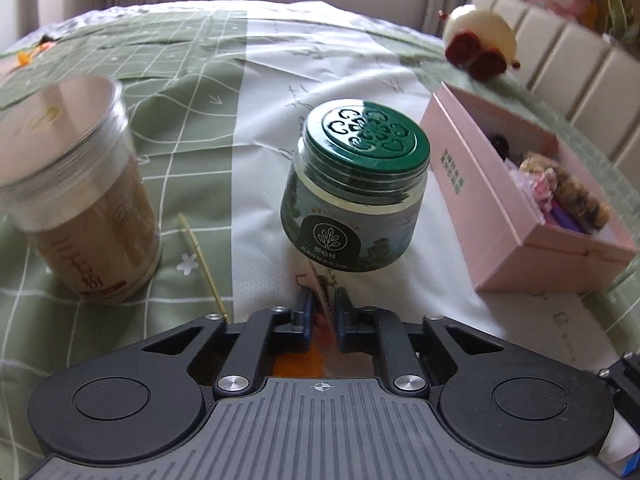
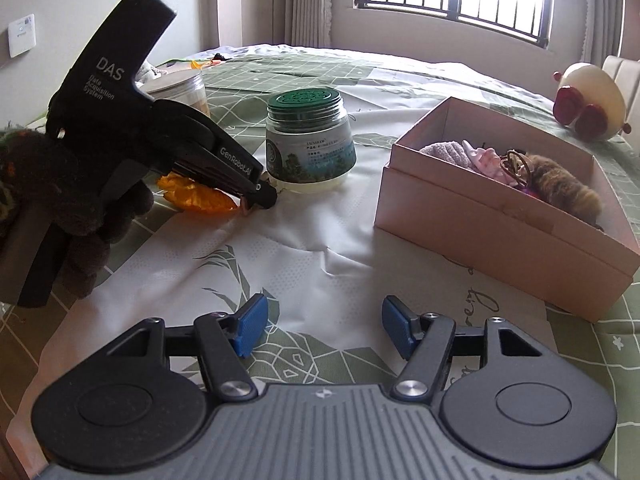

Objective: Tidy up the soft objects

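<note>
My left gripper [image 1: 323, 312] is clamped on an orange soft item [image 2: 196, 196]: crinkled, glossy fabric with a pinkish edge pinched between the pads. It lies under my left gripper on the bedspread [image 2: 320, 240], just beside the green-lidded jar [image 2: 306, 142]. My right gripper [image 2: 320, 330] stands wide apart, holding nothing, over the smooth printed cloth. The pink cardboard box [image 2: 480, 240], rigid and rectangular, sits to the right, well apart from the orange item, holding a fuzzy brown piece [image 2: 560, 196] and other soft things. A clear plastic jar [image 1: 76, 200] stands left.
</note>
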